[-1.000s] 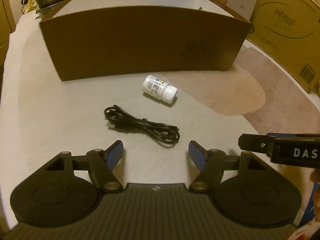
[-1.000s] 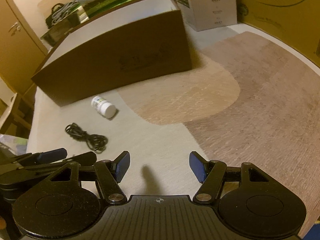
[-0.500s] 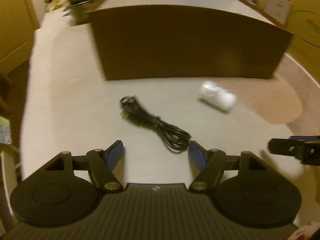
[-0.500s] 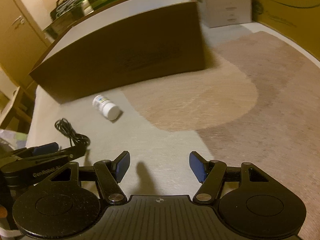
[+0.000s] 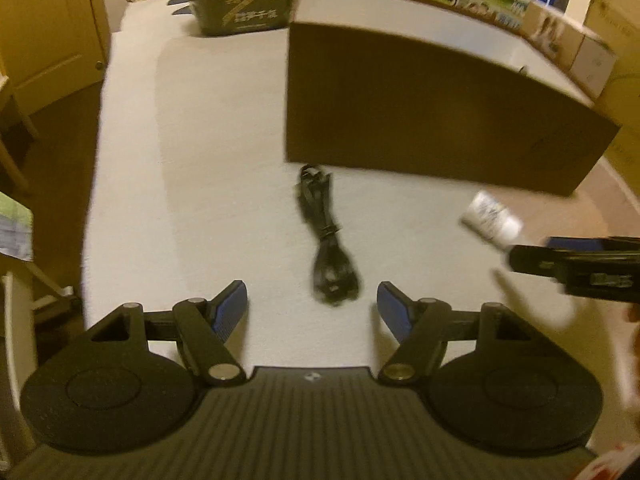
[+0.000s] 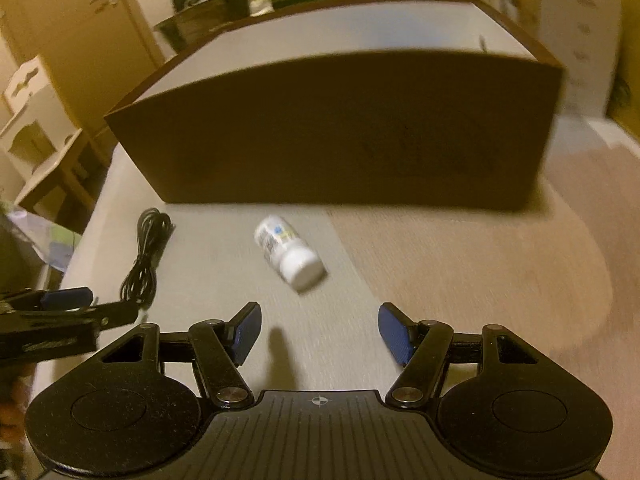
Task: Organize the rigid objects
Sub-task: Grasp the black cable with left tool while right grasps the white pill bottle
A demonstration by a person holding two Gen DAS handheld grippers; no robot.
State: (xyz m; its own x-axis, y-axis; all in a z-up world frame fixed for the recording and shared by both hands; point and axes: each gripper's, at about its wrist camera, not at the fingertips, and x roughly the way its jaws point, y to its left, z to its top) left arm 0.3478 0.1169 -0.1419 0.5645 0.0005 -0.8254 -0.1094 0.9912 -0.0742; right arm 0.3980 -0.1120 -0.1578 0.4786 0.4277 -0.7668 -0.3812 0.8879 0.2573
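Observation:
A coiled black cable (image 5: pixel 326 248) lies on the pale mat just ahead of my open, empty left gripper (image 5: pixel 312 308). A white pill bottle (image 6: pixel 290 252) lies on its side just ahead of my open, empty right gripper (image 6: pixel 320 334). The bottle also shows at the right of the left wrist view (image 5: pixel 490 220), and the cable at the left of the right wrist view (image 6: pixel 146 252). A big brown cardboard box (image 6: pixel 340 136) with a white inside stands open behind both; it also shows in the left wrist view (image 5: pixel 432 116). The right gripper's fingers (image 5: pixel 576 264) show at the right edge of the left wrist view.
A tan rug (image 6: pixel 500 264) covers the floor to the right. A dark printed box (image 5: pixel 240 8) stands at the back left, and more cartons (image 5: pixel 560 36) line the back right. A wooden door (image 5: pixel 44 28) is at far left.
Both grippers have swung: the left now faces the cable head-on, the right now faces the bottle and is closer to it. Cable and bottle lie where they were.

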